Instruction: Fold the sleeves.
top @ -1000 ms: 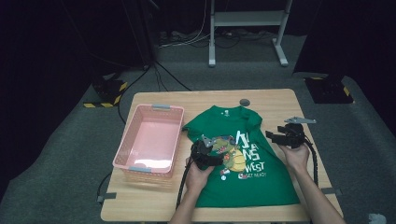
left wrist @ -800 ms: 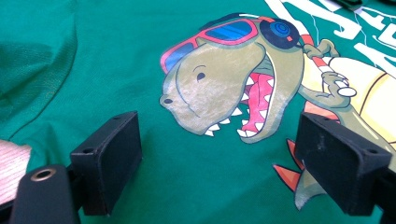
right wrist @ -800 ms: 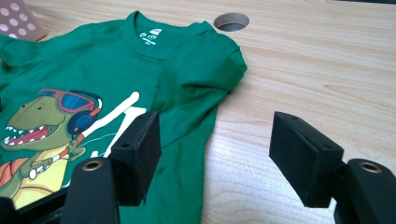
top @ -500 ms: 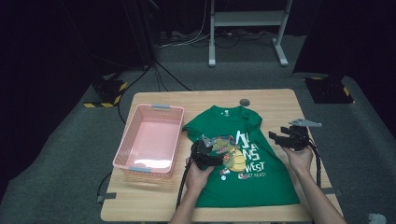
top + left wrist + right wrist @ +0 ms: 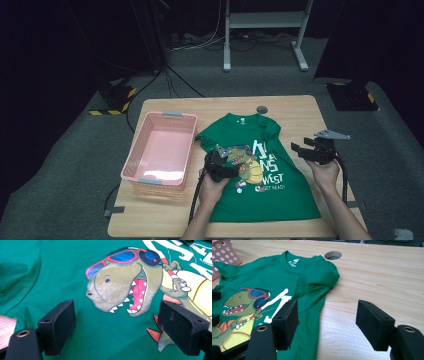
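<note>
Barely shifted, the right tool (image 5: 305, 150) hovers released beside the green T-shirt (image 5: 267, 200), which lies flat on the worktop (image 5: 295, 107), collar away from the person, hem near. Left tool (image 5: 225, 161) rests released on its print.

Recording studio: black drapes (image 5: 60, 45), floor cables (image 5: 200, 42).

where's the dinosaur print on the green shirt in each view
High view: the dinosaur print sits mid-chest on the green shirt, just right of the left tongs.
Left gripper view: it spans the centre and right, between the open jaws.
Right gripper view: it lies at the far left edge, left of the left jaw.
Shared landmark: the dinosaur's red sunglasses.
</note>
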`<act>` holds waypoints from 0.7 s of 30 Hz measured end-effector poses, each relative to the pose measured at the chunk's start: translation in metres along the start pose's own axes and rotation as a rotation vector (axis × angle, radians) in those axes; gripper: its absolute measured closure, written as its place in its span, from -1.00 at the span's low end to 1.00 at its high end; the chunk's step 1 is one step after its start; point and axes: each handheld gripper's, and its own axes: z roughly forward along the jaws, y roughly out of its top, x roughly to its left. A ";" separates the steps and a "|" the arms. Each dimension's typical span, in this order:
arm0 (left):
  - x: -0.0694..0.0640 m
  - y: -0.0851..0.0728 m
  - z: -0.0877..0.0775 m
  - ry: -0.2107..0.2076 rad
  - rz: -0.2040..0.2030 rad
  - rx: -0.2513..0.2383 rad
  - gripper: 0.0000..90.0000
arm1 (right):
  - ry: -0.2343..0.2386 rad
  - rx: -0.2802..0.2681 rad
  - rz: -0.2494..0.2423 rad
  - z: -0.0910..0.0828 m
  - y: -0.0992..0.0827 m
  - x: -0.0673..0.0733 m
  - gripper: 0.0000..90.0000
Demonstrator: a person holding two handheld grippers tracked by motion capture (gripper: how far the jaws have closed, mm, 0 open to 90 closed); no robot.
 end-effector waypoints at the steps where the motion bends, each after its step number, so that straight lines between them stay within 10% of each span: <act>1: 0.000 0.000 0.000 0.000 0.000 0.000 -0.67 | 0.000 0.000 0.001 0.000 -0.001 0.000 -0.23; 21: 0.000 0.000 0.000 -0.001 -0.001 -0.001 -0.67 | -0.001 -0.007 0.006 -0.006 -0.012 0.001 -0.24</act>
